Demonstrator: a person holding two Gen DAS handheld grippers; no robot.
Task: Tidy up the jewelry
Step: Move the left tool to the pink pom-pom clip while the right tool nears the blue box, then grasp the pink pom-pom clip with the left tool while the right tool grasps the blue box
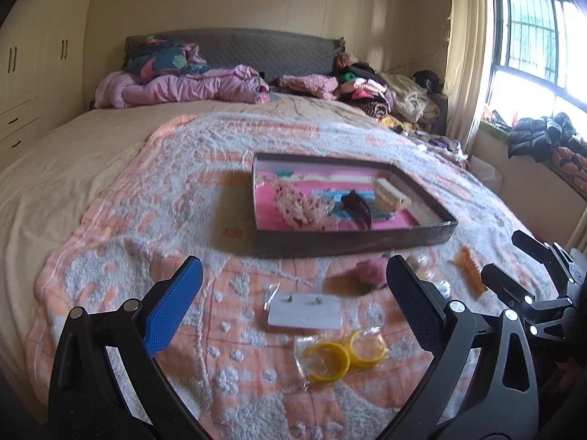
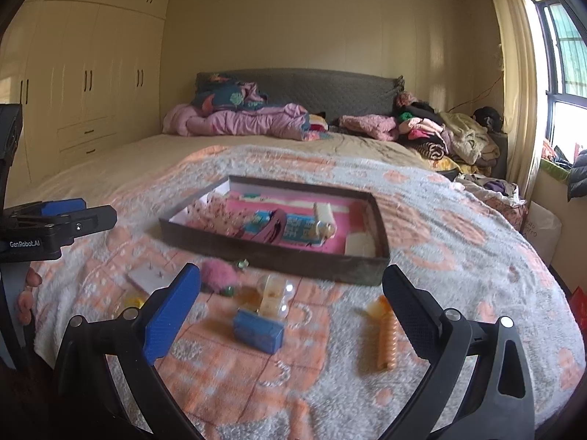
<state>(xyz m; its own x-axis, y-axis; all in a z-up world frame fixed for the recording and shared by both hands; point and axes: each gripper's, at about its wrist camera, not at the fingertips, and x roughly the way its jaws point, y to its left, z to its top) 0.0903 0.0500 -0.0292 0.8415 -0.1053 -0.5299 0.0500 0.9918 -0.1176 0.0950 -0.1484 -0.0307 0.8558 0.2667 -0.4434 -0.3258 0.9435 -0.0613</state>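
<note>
Closest to the left wrist camera, the left gripper [image 1: 293, 311] hangs over the blanket [image 1: 110, 249] with its fingers spread wide and nothing between them. Under it lie a clear bag with two yellow rings [image 1: 339, 359] and, just past that, a white card with two small studs [image 1: 304, 310]. The right gripper [image 2: 291, 315] is spread wide too and holds nothing. Between its fingers, on the blanket, sits a small blue box [image 2: 258, 330]. A clear ball case with something gold inside [image 2: 273, 293] touches the far side of the blue box. An orange hair clip [image 2: 385, 333] lies close to the right finger. A bit farther, a fuzzy pink thing [image 2: 220, 275] rests near the front wall of the tray [image 2: 293, 258].

The dark, flat tray sits in the middle of the blanket on the bed [image 2: 110, 161]. Inside it are a pile of pink beads [image 1: 293, 201], a dark hair clip [image 1: 357, 207] and a cream block [image 1: 390, 194] on a pink floor. Farther back, pink bedding [image 1: 176, 86] and a heap of clothes [image 1: 385, 91] lie by the grey headboard [image 1: 238, 44]. Cupboards [image 2: 91, 73] stand at the left and a window [image 1: 535, 47] at the right.
</note>
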